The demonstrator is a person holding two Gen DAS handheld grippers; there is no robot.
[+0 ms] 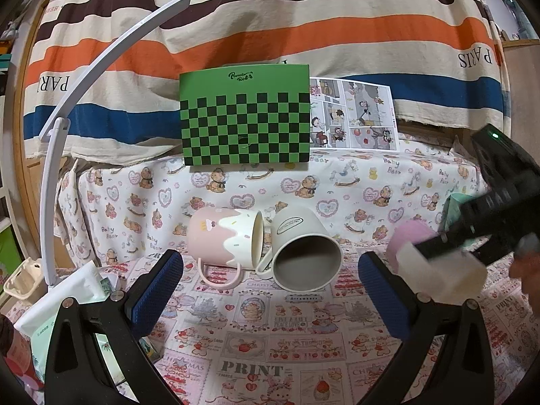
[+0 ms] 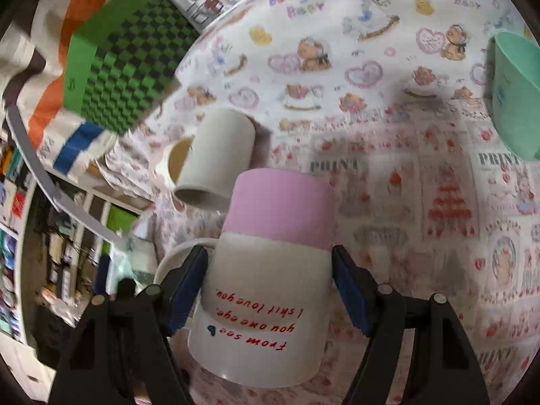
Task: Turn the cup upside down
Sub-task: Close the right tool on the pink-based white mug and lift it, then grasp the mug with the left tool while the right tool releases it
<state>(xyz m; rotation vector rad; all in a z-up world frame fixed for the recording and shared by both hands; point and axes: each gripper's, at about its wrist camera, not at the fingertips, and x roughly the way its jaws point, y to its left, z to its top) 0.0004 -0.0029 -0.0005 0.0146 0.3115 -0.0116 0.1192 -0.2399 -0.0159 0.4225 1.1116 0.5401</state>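
Observation:
My right gripper [image 2: 270, 266] is shut on a pink and white mug [image 2: 266, 270] with red writing and holds it above the table, pink base end pointing away from me and its handle at the left. In the left wrist view this mug [image 1: 410, 243] shows at the right, held by the black right gripper [image 1: 438, 253]. My left gripper [image 1: 270, 270] is open and empty, just in front of two mugs lying on their sides: a pink mug with white icing pattern [image 1: 224, 238] and a white mug with grey inside [image 1: 303, 253].
A green checkered box [image 1: 246, 119] and a comic sheet [image 1: 354, 114] stand at the back. A mint green cup [image 2: 516, 94] is at the right. A white lamp arm [image 1: 60, 128] rises at the left, beside tissue packs [image 1: 64, 303].

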